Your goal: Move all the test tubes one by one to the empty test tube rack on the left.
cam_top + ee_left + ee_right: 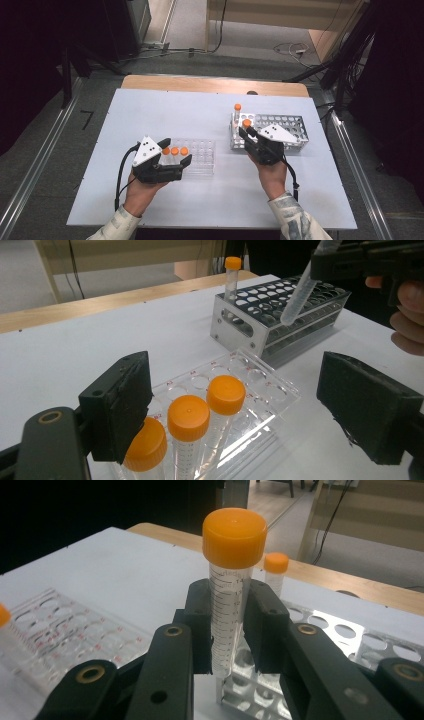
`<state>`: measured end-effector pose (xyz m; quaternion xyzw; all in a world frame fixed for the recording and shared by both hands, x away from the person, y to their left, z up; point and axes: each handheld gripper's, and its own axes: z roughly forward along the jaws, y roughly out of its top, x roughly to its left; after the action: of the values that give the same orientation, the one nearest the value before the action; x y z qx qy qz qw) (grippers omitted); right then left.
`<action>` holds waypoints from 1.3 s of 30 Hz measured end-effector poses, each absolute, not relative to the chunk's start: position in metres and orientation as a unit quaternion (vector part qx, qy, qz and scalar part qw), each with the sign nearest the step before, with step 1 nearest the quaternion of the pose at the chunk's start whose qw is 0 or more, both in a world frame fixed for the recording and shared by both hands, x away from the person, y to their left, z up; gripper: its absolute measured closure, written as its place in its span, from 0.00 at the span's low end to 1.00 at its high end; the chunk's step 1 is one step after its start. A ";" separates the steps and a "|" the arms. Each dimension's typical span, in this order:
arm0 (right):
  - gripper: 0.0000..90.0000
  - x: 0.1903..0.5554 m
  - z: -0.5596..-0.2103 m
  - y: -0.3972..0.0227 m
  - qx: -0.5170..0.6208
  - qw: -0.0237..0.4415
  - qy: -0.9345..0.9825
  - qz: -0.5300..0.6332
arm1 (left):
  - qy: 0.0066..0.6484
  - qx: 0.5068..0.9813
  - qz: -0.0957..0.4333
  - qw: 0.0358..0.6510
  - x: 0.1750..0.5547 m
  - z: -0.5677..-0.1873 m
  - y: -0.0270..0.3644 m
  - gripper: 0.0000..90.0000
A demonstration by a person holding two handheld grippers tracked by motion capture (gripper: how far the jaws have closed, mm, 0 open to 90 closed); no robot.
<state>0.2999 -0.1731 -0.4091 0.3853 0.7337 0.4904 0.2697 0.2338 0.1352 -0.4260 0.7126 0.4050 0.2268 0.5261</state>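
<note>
From the high view, the right gripper is carrying an orange-capped tube over the near-left corner of the metal rack, where one tube is already standing at the back corner. The left gripper is sitting wide open around the clear rack, not gripping anything. Loads of bare table on every side, so room isn't the worry. In the left gripper view, the carried tube is hanging tilted over the holes, so I reckon the tip could be catching a hole edge instead of dropping in, or bumping the standing tube beside it. Three capped tubes are standing between the open pads, so a careless squeeze could be knocking them. In the right gripper view, the pads are clamping the tube mid-body; it could be slipping if it snags.
</note>
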 end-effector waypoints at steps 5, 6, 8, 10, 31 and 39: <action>0.79 0.285 -0.418 -0.172 0.367 0.260 0.748 0.487 | 0.404 0.713 0.229 0.526 0.233 -0.426 0.134 0.16; 0.79 0.282 -0.419 -0.171 0.366 0.256 0.751 0.487 | 0.404 0.713 0.228 0.526 0.233 -0.426 0.134 0.16; 0.79 0.276 -0.423 -0.170 0.361 0.246 0.757 0.485 | 0.403 0.712 0.228 0.528 0.232 -0.425 0.134 0.16; 0.79 0.270 -0.428 -0.170 0.356 0.239 0.763 0.483 | 0.402 0.713 0.228 0.528 0.231 -0.425 0.133 0.16; 0.79 0.230 -0.450 -0.138 0.289 0.179 0.813 0.473 | 0.344 0.741 0.203 0.539 0.212 -0.421 0.101 0.18; 0.79 0.224 -0.452 -0.126 0.274 0.161 0.820 0.476 | 0.328 0.756 0.182 0.537 0.209 -0.424 0.089 0.21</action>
<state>0.2244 -0.1264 -0.4519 0.2740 0.8201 0.4760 0.1606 0.2089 0.0894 -0.4240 0.7561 0.3277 0.1818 0.5366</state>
